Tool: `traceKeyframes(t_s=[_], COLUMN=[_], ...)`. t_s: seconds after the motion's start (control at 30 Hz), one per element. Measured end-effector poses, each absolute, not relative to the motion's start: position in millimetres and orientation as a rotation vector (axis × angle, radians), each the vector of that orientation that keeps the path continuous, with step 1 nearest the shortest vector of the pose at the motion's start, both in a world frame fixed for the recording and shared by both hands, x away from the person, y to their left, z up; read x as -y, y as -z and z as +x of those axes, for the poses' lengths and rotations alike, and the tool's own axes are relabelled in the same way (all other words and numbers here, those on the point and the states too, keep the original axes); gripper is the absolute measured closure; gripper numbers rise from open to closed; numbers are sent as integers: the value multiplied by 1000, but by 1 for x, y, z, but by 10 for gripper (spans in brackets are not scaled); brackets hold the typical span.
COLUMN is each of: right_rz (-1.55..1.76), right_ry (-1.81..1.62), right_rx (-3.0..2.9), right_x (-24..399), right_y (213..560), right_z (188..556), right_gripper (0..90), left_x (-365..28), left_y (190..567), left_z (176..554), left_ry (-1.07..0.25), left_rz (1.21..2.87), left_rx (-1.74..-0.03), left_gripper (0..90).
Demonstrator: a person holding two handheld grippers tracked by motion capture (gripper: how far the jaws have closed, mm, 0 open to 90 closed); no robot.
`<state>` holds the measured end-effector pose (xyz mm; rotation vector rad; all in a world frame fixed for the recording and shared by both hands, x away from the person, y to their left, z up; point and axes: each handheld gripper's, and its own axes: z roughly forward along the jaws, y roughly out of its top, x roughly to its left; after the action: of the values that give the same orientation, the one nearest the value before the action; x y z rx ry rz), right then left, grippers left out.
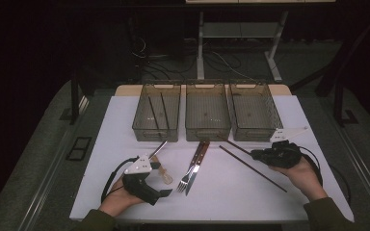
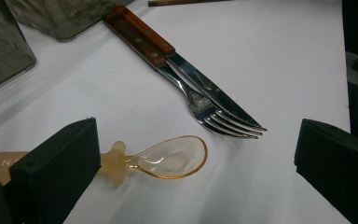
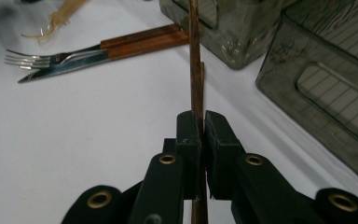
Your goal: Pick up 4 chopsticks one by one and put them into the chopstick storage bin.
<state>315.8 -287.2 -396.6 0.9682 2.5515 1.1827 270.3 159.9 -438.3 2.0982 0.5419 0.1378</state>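
Resting on a white table [image 1: 125,125], right gripper [image 3: 198,126] jaws pinch a chopstick [image 3: 195,56], left gripper [image 2: 196,154] jaws spread.

Three bins [image 1: 207,117], four chopsticks [image 1: 253,168], one fork [image 1: 189,176], one knife [image 1: 197,168], two spoons [image 1: 163,174]

table [image 1: 125,125]: white
bins [image 1: 207,115]: smoky grey, see-through, gridded floors
chopstick [image 3: 196,70]: dark brown
knife [image 2: 186,70]: red-brown wooden handle, steel blade
fork [image 2: 200,105]: red-brown handle, silver
spoon [image 2: 172,157]: clear amber
jaws: black
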Motion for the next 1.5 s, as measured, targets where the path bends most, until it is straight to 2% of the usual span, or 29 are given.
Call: traceKeyframes(t_s=[0.6,1.5], right_rz=[935,935], right_ry=[-1274,-1325], right_rx=[-2524,-2499], right_x=[267,199], right_y=[378,357], right_z=[326,368], right_gripper=[849,849], left_x=[-160,-158], left_y=[438,437], left_z=[271,269], left_ry=[-136,-129], left_rz=[2097,2073], left_rx=[-543,-532], left_gripper=[0,0])
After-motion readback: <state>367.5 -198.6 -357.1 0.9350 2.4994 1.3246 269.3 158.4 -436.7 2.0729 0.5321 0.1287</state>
